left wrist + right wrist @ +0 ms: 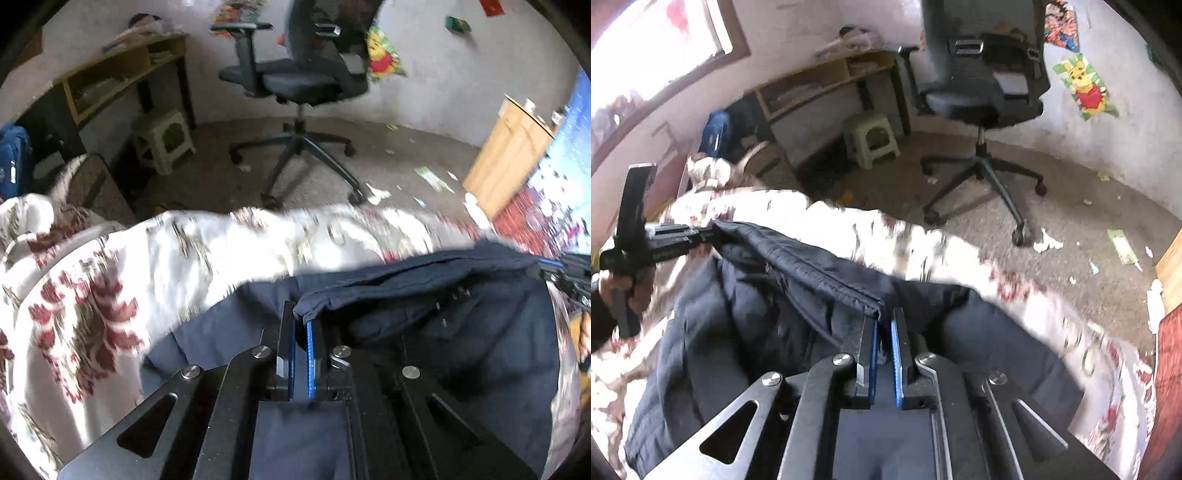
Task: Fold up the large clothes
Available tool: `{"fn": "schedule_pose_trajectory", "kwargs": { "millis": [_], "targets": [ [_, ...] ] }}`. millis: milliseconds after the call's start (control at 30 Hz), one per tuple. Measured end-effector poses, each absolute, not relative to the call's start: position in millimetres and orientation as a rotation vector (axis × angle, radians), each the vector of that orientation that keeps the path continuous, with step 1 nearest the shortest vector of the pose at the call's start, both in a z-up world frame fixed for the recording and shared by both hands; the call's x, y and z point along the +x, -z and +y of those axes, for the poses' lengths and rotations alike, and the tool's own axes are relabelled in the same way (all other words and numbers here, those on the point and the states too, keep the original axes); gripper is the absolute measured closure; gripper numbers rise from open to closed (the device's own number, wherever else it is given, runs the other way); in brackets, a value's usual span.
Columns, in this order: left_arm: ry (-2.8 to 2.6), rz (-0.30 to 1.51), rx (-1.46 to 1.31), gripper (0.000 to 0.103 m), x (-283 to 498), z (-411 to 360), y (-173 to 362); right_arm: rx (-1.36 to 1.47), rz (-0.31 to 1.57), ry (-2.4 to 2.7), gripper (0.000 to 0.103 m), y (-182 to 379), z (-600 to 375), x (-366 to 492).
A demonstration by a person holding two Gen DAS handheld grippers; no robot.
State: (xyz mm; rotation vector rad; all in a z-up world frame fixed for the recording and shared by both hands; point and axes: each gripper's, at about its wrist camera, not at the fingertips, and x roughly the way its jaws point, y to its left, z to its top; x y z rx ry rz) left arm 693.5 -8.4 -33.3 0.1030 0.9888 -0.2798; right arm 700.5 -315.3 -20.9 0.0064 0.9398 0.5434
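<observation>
The dark navy garment (424,317) lies spread on a bed covered by a white bedspread with red flowers (85,295). The left hand-held gripper (300,314) is pressed together, pinching one end of the garment's raised edge. The right hand-held gripper (884,314) is likewise pinching the other end of that edge. The edge runs taut between them above the rest of the fabric. An office chair (306,81) stands on the floor beyond the bed.

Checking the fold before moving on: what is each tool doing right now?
Left tool: closed on an edge of the dark navy garment.
Right tool: closed on another edge of it.
</observation>
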Motion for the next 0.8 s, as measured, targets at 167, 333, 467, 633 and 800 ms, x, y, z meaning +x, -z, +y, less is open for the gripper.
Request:
{"fn": "schedule_pose_trajectory", "kwargs": {
  "millis": [167, 333, 467, 633, 800],
  "targets": [
    [0.281, 1.069, 0.144, 0.099, 676.5, -19.6, 73.6, -0.028, 1.010, -0.527, 0.097, 60.6, -304.9, 683.6],
    [0.244, 1.083, 0.179, 0.099, 674.0, -32.3, 98.1, -0.060, 1.008, -0.481, 0.096, 80.9, -293.9, 678.8],
    [0.271, 1.018, 0.159, 0.098, 662.4, -24.2, 82.6, -0.082, 0.977, -0.481, 0.091, 67.0, -296.3, 667.4],
    [0.314, 0.920, 0.108, 0.093, 644.4, -11.5, 40.7, 0.046, 0.881, -0.510, 0.085, 23.1, -315.0, 665.2],
    [0.318, 0.823, -0.033, 0.087, 662.2, -8.5, -0.5, 0.174, 0.845, -0.500, 0.083, -2.0, -308.8, 695.4]
  ]
}}
